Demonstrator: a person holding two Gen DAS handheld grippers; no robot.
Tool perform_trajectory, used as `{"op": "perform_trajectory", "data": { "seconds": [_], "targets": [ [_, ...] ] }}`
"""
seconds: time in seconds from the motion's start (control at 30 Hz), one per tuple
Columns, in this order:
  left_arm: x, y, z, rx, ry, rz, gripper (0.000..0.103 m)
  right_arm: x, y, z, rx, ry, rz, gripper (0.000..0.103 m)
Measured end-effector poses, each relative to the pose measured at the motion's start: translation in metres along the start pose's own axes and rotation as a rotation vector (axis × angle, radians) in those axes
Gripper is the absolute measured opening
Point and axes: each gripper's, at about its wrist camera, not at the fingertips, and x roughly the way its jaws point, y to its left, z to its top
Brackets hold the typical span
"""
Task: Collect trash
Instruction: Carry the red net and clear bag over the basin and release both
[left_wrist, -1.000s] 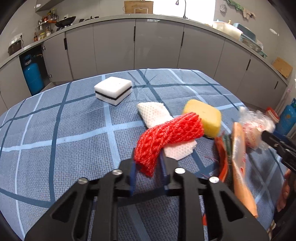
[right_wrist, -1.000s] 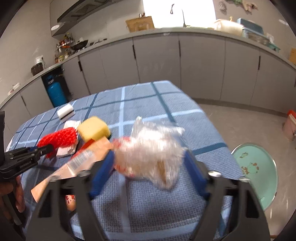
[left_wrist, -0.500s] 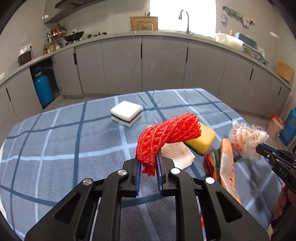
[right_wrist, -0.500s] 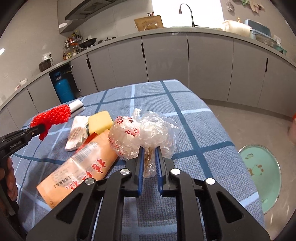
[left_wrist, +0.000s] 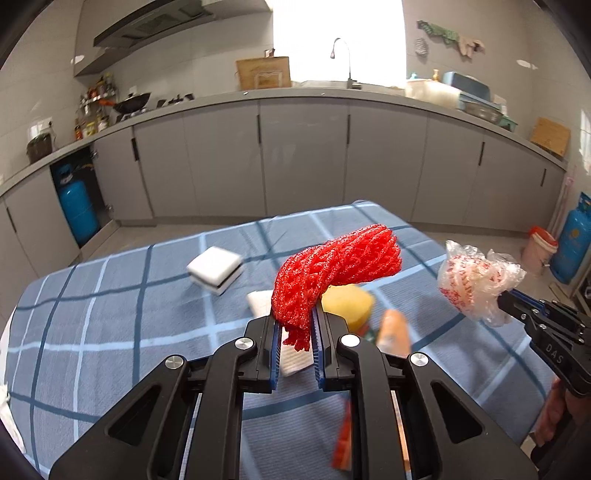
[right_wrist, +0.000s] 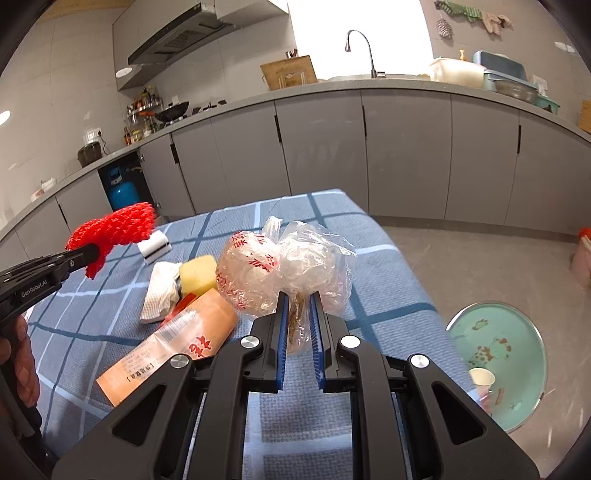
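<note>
My left gripper (left_wrist: 294, 325) is shut on a red foam net (left_wrist: 332, 269) and holds it above the blue checked tablecloth (left_wrist: 110, 314). It also shows at the left of the right wrist view, where the red net (right_wrist: 114, 229) hangs from the left gripper (right_wrist: 90, 254). My right gripper (right_wrist: 298, 310) is shut on a crumpled clear plastic bag with red print (right_wrist: 284, 269), lifted off the table. The same bag (left_wrist: 476, 280) shows at the right of the left wrist view.
On the cloth lie an orange packet (right_wrist: 173, 339), a yellow sponge (right_wrist: 197, 275), a white foam net (right_wrist: 160, 291) and a white-and-black sponge (left_wrist: 216, 267). A green round bin with a paper cup (right_wrist: 498, 362) stands on the floor to the right. Grey kitchen cabinets stand behind.
Both grippers have risen, lifting the red net and the plastic bag higher above the table. A second ago the right gripper was still open around the bag; it then shut on it.
</note>
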Motion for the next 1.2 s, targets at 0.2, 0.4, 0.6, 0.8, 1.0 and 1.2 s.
{"op": "perform_trajectory", "data": {
  "seconds": [0.2,0.4,0.6,0.8,1.0,1.2],
  "targets": [
    [0.0,-0.029,0.008,0.04,-0.009,-0.03,0.015,-0.014,-0.016,0.002,0.024,-0.027,-0.021,0.013],
    [0.004,-0.052,0.013,0.071,-0.006,-0.053,0.015,-0.026,-0.032,0.003,0.05,-0.049,-0.042,0.013],
    [0.006,-0.073,0.016,0.102,-0.005,-0.073,0.015,-0.035,-0.046,0.005,0.074,-0.066,-0.062,0.013],
    [0.009,-0.094,0.02,0.144,-0.01,-0.091,0.015,-0.041,-0.061,0.004,0.098,-0.078,-0.083,0.013],
    [0.013,-0.115,0.025,0.168,-0.01,-0.115,0.015,-0.045,-0.078,0.002,0.122,-0.084,-0.107,0.013],
    [0.016,-0.141,0.028,0.197,-0.009,-0.149,0.015,-0.048,-0.099,0.0,0.154,-0.086,-0.136,0.013]
  ]
}}
